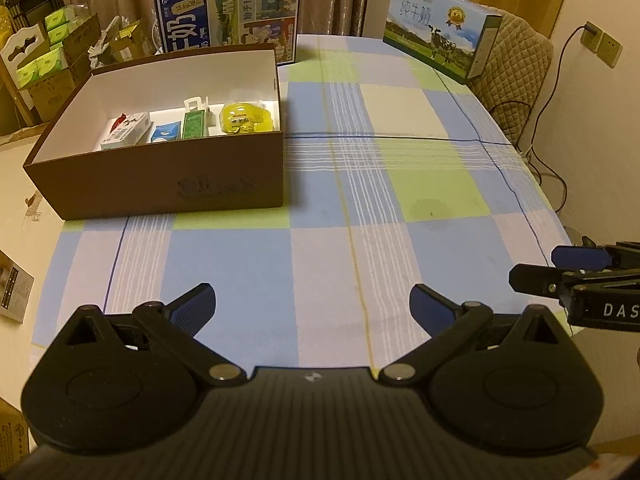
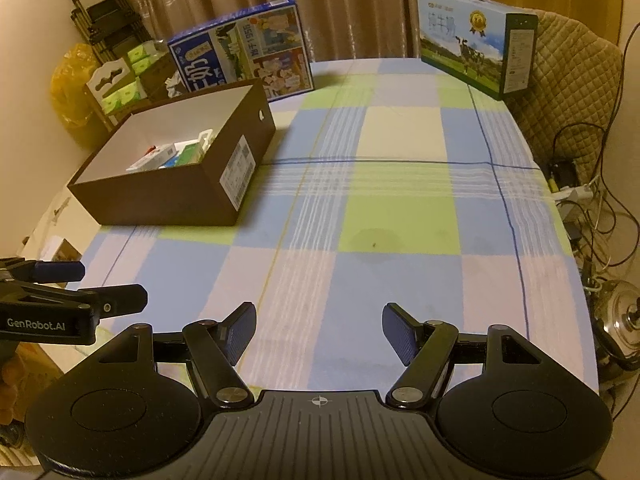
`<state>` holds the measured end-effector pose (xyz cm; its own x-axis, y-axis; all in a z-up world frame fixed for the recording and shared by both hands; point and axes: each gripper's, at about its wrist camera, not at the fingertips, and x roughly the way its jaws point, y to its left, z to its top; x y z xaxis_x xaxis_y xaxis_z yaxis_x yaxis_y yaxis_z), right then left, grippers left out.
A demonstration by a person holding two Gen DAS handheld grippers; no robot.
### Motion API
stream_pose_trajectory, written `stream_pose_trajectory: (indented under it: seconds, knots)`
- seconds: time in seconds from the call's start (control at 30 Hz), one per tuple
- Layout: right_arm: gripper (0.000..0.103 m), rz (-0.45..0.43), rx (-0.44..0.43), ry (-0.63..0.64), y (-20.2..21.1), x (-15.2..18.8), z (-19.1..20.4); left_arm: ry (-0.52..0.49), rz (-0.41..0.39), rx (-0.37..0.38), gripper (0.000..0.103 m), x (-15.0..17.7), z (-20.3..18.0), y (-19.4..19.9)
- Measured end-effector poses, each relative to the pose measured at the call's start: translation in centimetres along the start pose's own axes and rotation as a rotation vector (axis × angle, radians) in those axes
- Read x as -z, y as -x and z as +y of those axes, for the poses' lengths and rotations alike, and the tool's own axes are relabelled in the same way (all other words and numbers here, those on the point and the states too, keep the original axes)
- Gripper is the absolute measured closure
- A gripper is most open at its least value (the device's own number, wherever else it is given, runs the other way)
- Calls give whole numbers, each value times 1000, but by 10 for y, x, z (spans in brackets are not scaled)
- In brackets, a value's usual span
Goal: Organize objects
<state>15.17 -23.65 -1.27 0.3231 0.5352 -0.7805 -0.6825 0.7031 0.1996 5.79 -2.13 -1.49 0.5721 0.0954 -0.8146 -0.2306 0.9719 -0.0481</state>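
Note:
A brown cardboard box (image 1: pixel 160 184) with a white inside stands on the left of the checked tablecloth (image 1: pixel 360 184). Inside it lie a white and red carton (image 1: pixel 128 130), a blue carton (image 1: pixel 166 134), a green carton (image 1: pixel 195 124) and a yellow packet (image 1: pixel 244 118). The same box (image 2: pixel 168 200) appears in the right wrist view with its contents partly hidden. My left gripper (image 1: pixel 312 304) is open over the near edge of the cloth, holding nothing. My right gripper (image 2: pixel 319 330) is open too, also empty. Each gripper shows at the side of the other's view.
A blue milk case (image 1: pixel 228 12) stands behind the brown box. A light-blue milk case (image 1: pixel 440 28) sits at the far right corner of the table. A padded chair (image 2: pixel 572 76) and cables (image 2: pixel 580 200) are off the right edge. Stacked boxes (image 1: pixel 52 60) sit at left.

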Motion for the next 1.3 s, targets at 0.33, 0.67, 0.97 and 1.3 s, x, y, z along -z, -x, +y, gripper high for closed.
stream_pose_trajectory:
  seconds: [0.33,0.67,0.97,1.3]
  knots:
    - [36,-17,-5,1,18,12,2,10,-22,-4,1,14,-8,13]
    - [36,-30,-4,9,30,22,4,23,-40,-3,1,25,-15,22]
    - [36,-35,0,5,33,24,4,25,-46,-5,1,26,-17,25]
    - [36,-33,-4,5,33,24,6,29,-47,-10,1,25,-14,25]
